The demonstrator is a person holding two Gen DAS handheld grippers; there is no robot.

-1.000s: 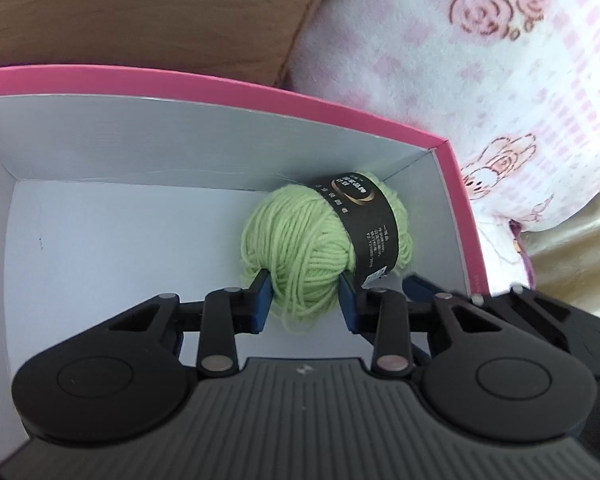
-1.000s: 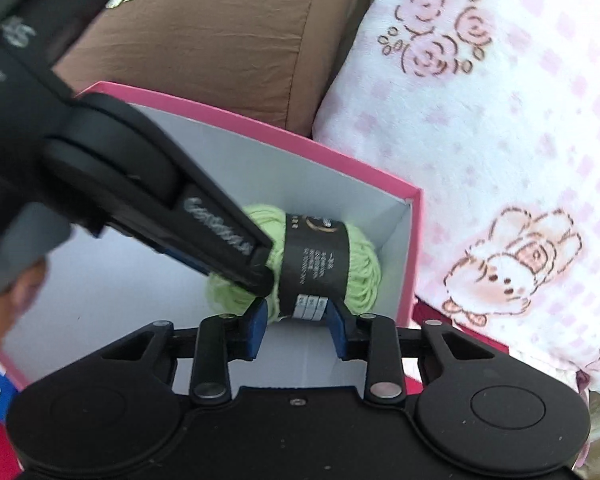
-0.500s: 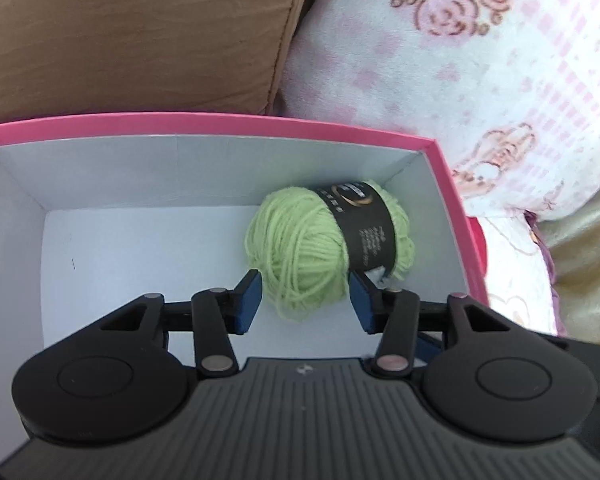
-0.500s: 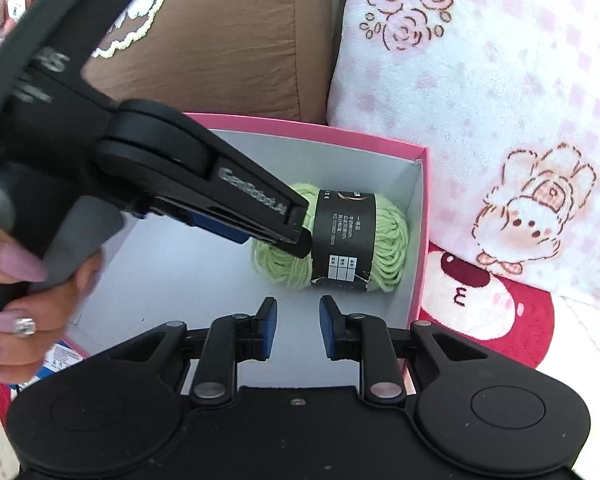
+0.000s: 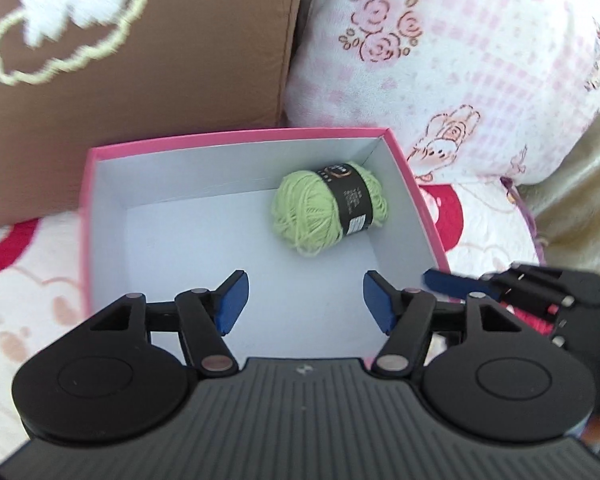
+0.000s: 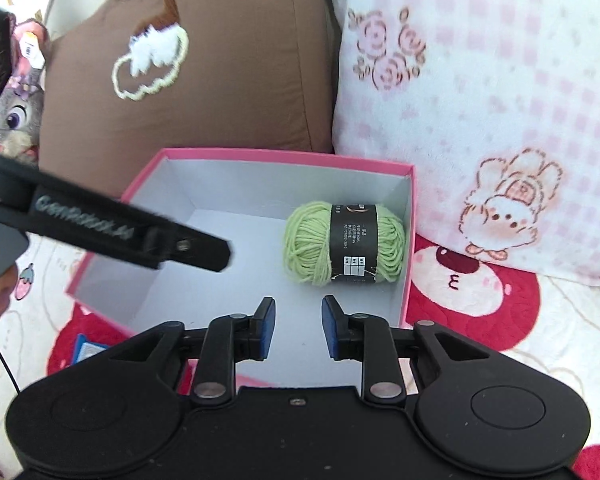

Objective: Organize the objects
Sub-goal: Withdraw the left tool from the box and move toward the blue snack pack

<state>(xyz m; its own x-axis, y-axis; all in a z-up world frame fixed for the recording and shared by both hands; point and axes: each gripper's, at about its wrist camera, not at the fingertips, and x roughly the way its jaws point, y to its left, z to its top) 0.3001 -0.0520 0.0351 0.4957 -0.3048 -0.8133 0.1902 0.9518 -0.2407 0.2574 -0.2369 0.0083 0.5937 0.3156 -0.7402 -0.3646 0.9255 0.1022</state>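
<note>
Light green yarn ball with black paper band [image 5: 329, 208] lying in pink cardboard box with white inside [image 5: 236, 136]
Left gripper [image 5: 303, 300] spread wide, empty, above the box floor; right gripper [image 6: 298, 328] parted, holding nothing, yarn ahead of it

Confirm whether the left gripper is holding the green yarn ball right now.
No: the left gripper is open and empty, while the green yarn ball lies apart from it inside the pink box.

Fuzzy wool yarn ball [image 5: 327, 210], seemingly matt cardboard box [image 5: 236, 168].
</note>
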